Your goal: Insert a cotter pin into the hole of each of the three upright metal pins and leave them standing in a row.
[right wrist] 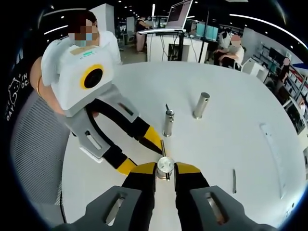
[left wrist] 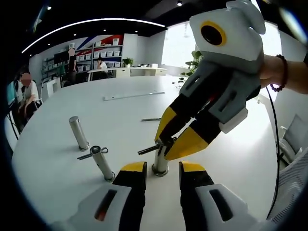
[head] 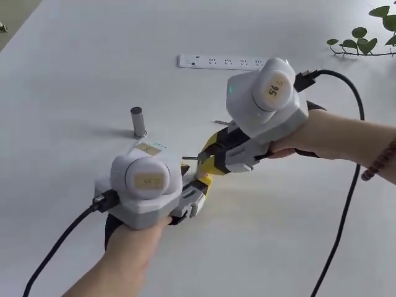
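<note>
Left gripper view: a cotter pin point(left wrist: 148, 150) sits across the top of the nearest metal pin point(left wrist: 160, 161), with its thin end out on one side.
The cotter pin looks light and probably bends easily, so its head end is the place to hold, and the right gripper point(left wrist: 166, 144) is closed on it there. The metal pin seems stiff, smooth and easy to tip. The left gripper point(left wrist: 162, 168) keeps its jaws apart on both sides of the foot. Near it on the table point(left wrist: 120, 108) stand a fitted pin point(left wrist: 101, 161) and a bare pin point(left wrist: 78, 132).
</note>
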